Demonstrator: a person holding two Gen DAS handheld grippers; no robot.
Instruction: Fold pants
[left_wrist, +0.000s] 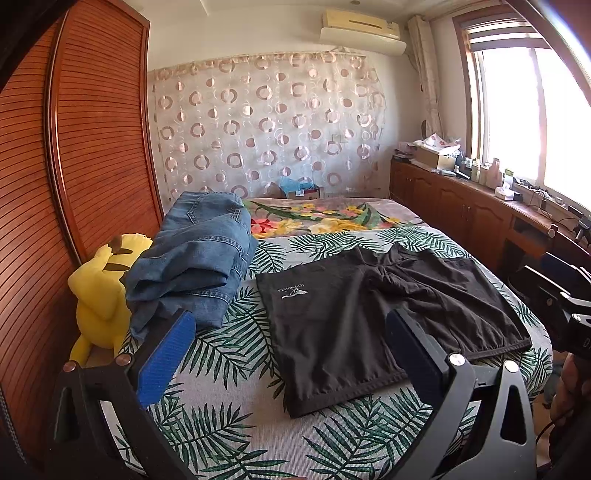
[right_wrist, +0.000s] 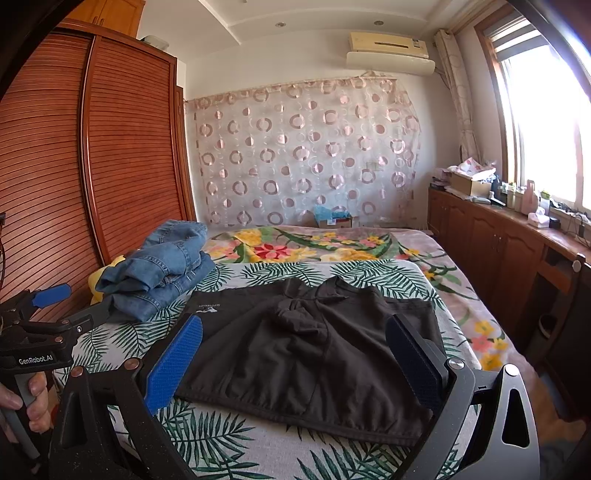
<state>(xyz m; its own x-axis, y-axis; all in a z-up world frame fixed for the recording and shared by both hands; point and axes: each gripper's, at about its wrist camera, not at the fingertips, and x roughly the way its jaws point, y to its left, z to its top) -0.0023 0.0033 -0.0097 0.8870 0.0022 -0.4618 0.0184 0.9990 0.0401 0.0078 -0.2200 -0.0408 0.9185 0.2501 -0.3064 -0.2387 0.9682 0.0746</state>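
Pants (left_wrist: 373, 317) flat on bed, ahead of both hand-held grippers (left_wrist: 291, 354) (right_wrist: 293, 360), fingers apart, empty.

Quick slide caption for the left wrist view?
Open left gripper above black shorts spread on a leaf-print bed, beside folded jeans.

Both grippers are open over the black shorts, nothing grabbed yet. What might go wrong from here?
1. The black shorts are bunched at the crotch; folding now may lock in the wrinkle.
2. The stacked jeans lie close beside them; the left gripper might snag or topple them.
3. The near hem sits by the bed edge; it may slide off.
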